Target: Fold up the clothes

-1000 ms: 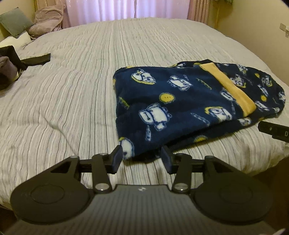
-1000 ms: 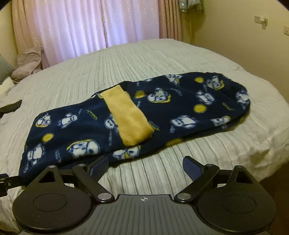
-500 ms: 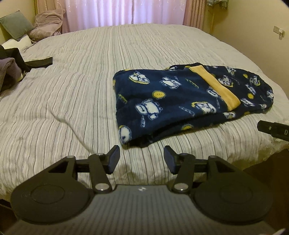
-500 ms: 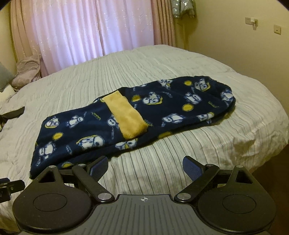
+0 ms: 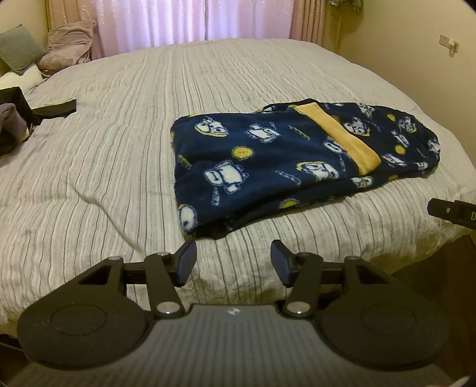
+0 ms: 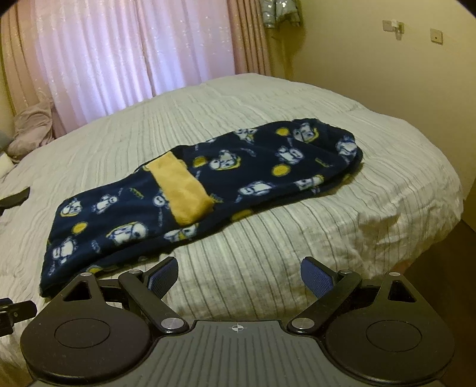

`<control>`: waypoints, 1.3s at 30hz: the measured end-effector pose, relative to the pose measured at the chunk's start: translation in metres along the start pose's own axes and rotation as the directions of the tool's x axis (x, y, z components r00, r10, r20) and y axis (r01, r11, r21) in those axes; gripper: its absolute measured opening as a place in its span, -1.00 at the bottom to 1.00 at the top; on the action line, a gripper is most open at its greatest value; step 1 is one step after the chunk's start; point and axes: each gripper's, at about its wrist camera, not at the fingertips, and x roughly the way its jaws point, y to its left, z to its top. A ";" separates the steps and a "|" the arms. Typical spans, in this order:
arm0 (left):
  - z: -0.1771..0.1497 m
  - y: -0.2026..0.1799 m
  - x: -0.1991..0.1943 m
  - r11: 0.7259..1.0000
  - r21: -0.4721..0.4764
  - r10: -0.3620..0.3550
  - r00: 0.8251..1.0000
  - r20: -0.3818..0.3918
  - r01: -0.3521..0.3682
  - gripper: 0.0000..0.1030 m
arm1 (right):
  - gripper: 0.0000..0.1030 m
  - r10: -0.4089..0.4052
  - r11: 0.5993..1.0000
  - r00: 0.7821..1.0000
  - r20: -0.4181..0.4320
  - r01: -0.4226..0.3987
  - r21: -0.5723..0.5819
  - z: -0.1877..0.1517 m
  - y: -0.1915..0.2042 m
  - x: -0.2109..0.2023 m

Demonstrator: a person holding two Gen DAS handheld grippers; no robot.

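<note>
While the folded navy fleece garment (image 5: 282, 166) is lying on the bed (image 5: 104, 148) just beyond them, you are holding both jaws released, grasping nothing.

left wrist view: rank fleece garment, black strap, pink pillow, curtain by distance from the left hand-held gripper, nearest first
From the left hand-held gripper, open over the bed's near edge:
1. Navy fleece garment, just ahead, slightly right.
2. Black strap, mid-bed, far left.
3. Pink pillow, at the head of the bed, left.
4. Curtain, behind the bed, along the back wall.
</note>
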 end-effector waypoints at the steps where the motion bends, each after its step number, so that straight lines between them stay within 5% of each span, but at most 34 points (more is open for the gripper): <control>1: 0.000 -0.001 0.001 1.000 0.002 0.000 1.000 -0.002 0.000 -0.01 | 0.79 -0.002 1.000 1.000 -0.001 0.002 0.003 0.000 -0.001 0.001; 23: 0.012 -0.012 0.040 1.000 0.015 0.004 0.998 -0.068 -0.003 -0.01 | 0.79 -0.027 0.999 0.998 -0.060 0.030 0.044 0.004 -0.023 0.042; 30: 0.026 0.010 0.040 0.995 -0.064 -0.069 0.997 0.030 0.071 -0.06 | 0.79 -0.018 0.995 0.998 -0.058 0.023 0.097 0.009 -0.041 0.058; 35: 0.043 0.028 0.046 0.992 -0.095 -0.070 0.991 0.118 0.082 -0.26 | 0.79 0.036 0.969 0.998 -0.044 -0.024 0.246 0.017 -0.073 0.071; 39: 0.051 0.029 0.070 0.994 -0.072 -0.073 0.991 0.116 0.082 -0.30 | 0.79 0.083 0.936 0.997 -0.002 -0.077 0.344 0.025 -0.100 0.080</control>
